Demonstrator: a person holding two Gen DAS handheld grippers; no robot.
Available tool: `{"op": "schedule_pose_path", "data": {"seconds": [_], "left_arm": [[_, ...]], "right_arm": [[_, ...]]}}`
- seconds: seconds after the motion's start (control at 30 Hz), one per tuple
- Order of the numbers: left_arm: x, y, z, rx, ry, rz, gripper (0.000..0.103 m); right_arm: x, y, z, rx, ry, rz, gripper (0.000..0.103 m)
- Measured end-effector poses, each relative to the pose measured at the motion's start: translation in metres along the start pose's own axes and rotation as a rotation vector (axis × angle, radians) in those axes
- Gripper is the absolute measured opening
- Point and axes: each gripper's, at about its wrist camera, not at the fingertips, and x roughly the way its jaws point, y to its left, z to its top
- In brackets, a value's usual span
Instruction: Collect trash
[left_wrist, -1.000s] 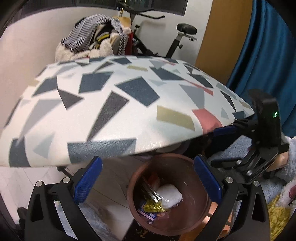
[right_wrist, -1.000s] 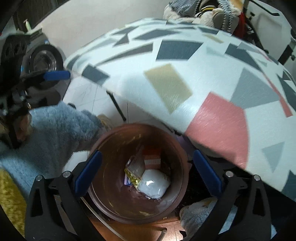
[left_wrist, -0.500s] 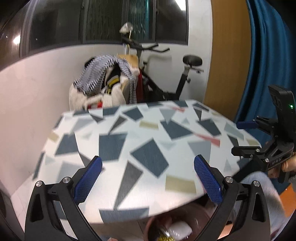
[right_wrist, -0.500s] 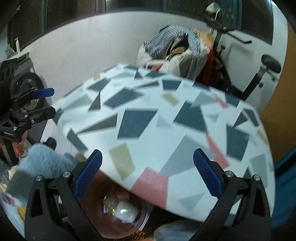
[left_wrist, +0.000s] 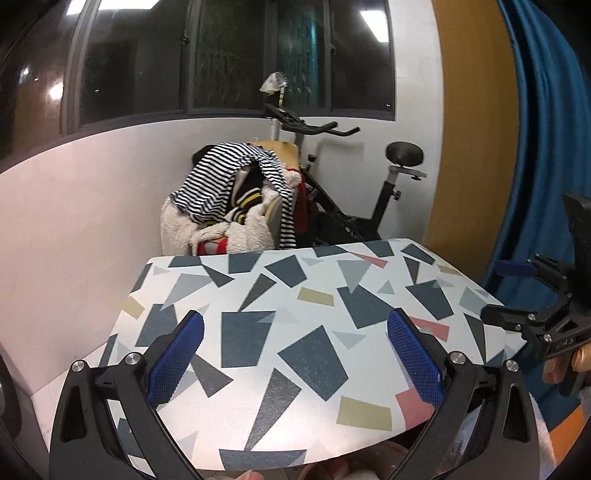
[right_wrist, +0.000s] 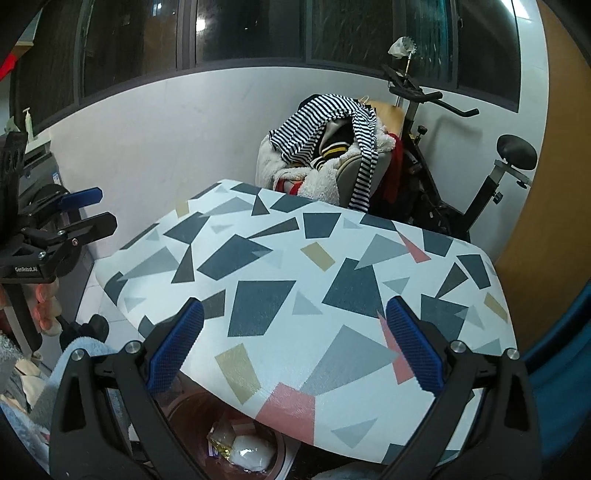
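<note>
- Left gripper (left_wrist: 295, 354): blue-padded fingers (left_wrist: 175, 360) spread wide, holding nothing, over the patterned board (left_wrist: 310, 314)
- Right gripper (right_wrist: 295, 350): fingers equally wide, also empty
- Brown bin (right_wrist: 199, 413) sits near, under the board's near edge, with white wad (right_wrist: 251, 452) and gold wrapper (right_wrist: 221, 441) inside
- Exercise bike (right_wrist: 461, 192) stands far right

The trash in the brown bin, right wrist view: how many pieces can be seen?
3, though the board hides most of the bin: a white crumpled wad, a gold foil wrapper left of it, a clear wrapper above. More may be hidden.
</note>
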Motion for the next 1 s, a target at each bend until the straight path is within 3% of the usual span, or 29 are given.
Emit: {"op": "schedule_pose_path", "data": {"seconds": [0.5, 1.0], "left_arm": [[-0.002, -0.005, 0.004, 0.025, -0.001, 0.055, 0.097], [-0.002, -0.006, 0.001, 0.035, 0.018, 0.064, 0.097]], "right_arm": [[-0.01, 0.001, 0.004, 0.025, -0.031, -0.012, 0.097], [-0.015, -0.001, 0.007, 0.031, -0.038, -0.016, 0.097]]}}
